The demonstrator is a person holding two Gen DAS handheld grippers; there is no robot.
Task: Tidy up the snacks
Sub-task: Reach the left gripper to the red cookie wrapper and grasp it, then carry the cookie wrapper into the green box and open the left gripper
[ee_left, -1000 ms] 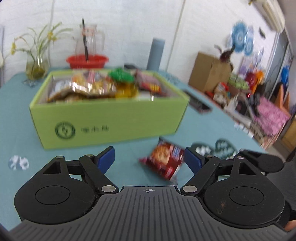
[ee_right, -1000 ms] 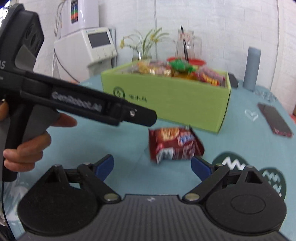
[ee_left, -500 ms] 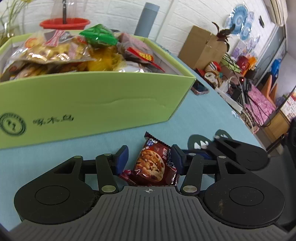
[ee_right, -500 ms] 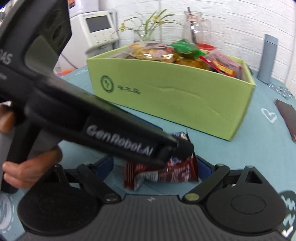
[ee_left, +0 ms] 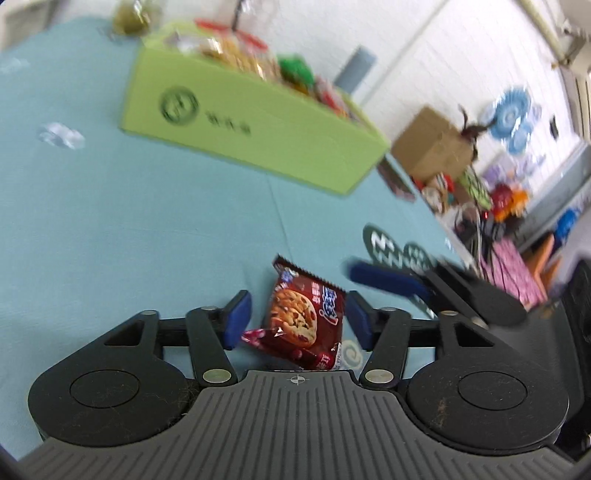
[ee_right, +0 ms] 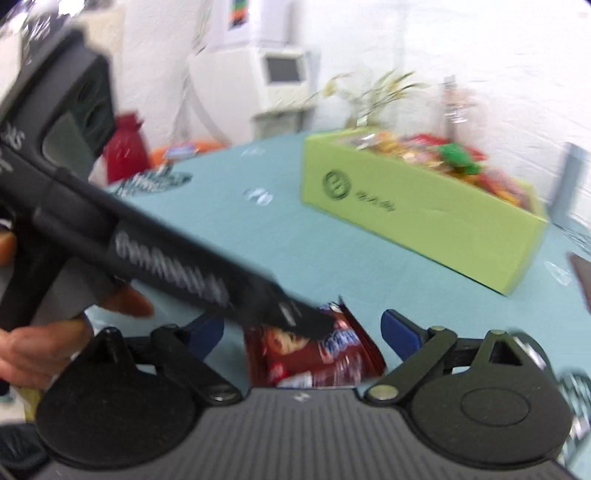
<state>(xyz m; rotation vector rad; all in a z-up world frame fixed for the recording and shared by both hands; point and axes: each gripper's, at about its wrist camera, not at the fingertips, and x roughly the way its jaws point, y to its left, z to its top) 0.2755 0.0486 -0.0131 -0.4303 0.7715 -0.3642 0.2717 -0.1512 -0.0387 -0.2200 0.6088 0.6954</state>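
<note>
A red cookie packet (ee_left: 304,319) lies on the teal tablecloth (ee_left: 147,221) between the blue pads of my left gripper (ee_left: 295,317). The pads stand a little off its sides and the jaws look open. The packet also shows in the right wrist view (ee_right: 314,354), between the pads of my right gripper (ee_right: 303,332), which is open and does not touch it. The left gripper's body (ee_right: 166,258) crosses that view over the packet. A green box (ee_left: 251,125) full of snack packets stands further back on the table, also in the right wrist view (ee_right: 417,218).
The right gripper's blue finger (ee_left: 388,278) lies just right of the packet. A grey cylinder (ee_left: 354,72) and a vase (ee_left: 136,16) stand behind the box. A cardboard box (ee_left: 432,147) and clutter lie beyond the table's right edge. A phone (ee_right: 581,273) lies at the right.
Both views have swung and pulled back from the green box, which now sits farther away and tilted. The left gripper's pads have opened wider around the packet.
</note>
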